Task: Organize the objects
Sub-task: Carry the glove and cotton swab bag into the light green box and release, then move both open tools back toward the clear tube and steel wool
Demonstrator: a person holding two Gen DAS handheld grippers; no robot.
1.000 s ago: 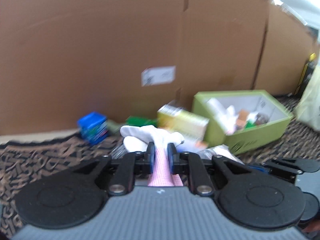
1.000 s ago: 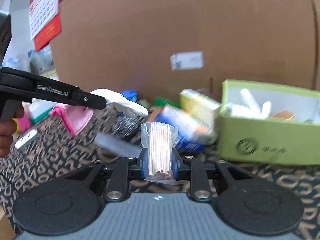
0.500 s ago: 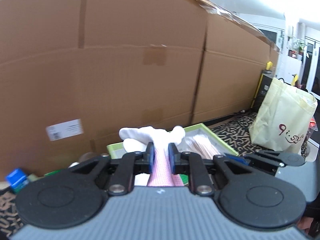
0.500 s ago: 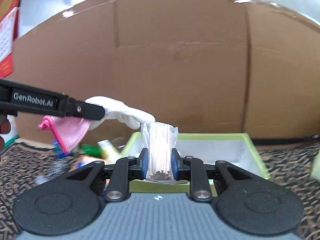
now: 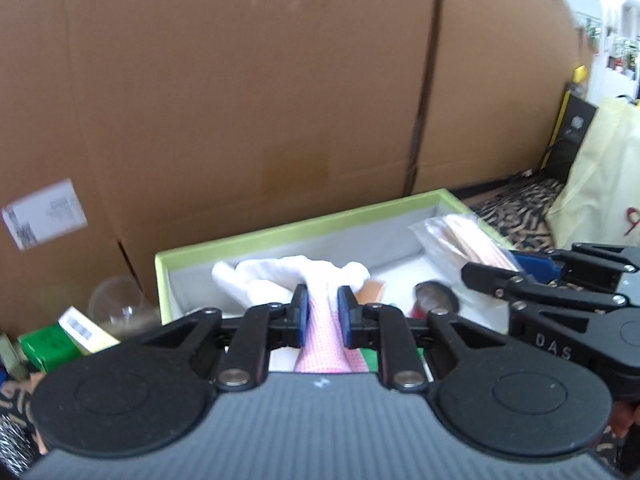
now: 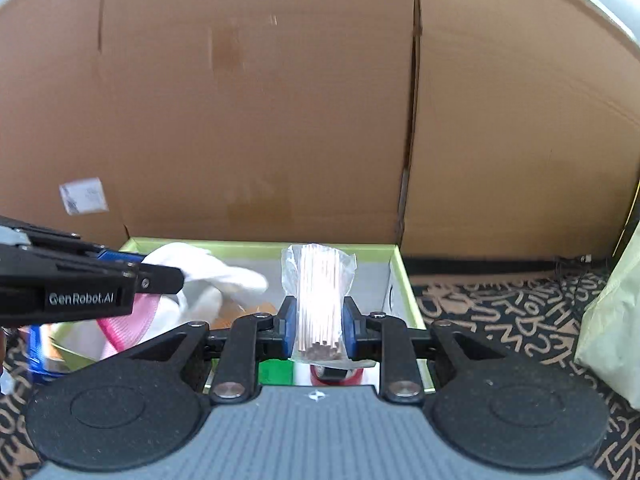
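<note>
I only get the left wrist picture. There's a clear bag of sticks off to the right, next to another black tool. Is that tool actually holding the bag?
Observer: Yes. In the right wrist view the right gripper has its blue pads pressed on both sides of the bag of sticks, which stands upright over the green box.
Operator: And the white glove in my tool, is it over that box as well?
Observer: It is. Seen from the side, the glove sticks out of the left gripper above the box's left end, and its pink cuff droops beneath.
Operator: Is anything written on my tool?
Observer: Its side reads GenRobot.AI.
</note>
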